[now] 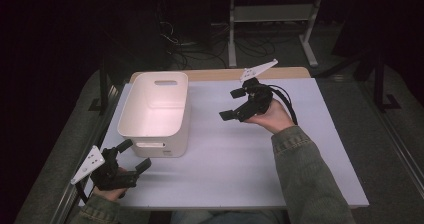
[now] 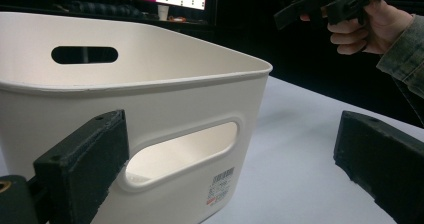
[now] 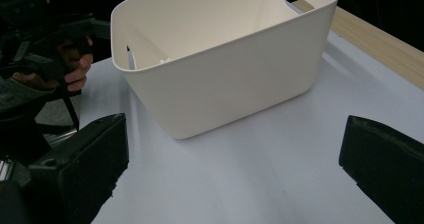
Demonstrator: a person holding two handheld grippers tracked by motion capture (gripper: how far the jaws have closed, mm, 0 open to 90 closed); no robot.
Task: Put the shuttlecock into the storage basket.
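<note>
High view: the left tool (image 1: 131,157), held in a person's hand at the near left corner of the tabletop (image 1: 260,169), has its two black jaws spread apart and clasps nothing; it sits just beside the near end of a single white bin (image 1: 156,115), jaws aimed toward it. In the left gripper view the jaws frame the bin's near end wall, one jaw in line with the edge of the handle slot (image 2: 182,151) without clearly touching it, the other well clear over bare tabletop. The right tool (image 1: 234,104), held raised to the right of the bin, also has its jaws wide apart and empty, pointing toward the bin's long side; the right gripper view shows the bin between and beyond its jaws.

One bin stands upright on the left half of the tabletop, open top up, its long axis running from the near edge toward the far edge. It has two handle slots, one in each short end wall, and a barcode label (image 2: 220,185) low on the near end. There are two tools, each carrying a grey three-cornered plate, and one strip of bare wood (image 1: 280,73) shows along the far edge beyond the bin.
</note>
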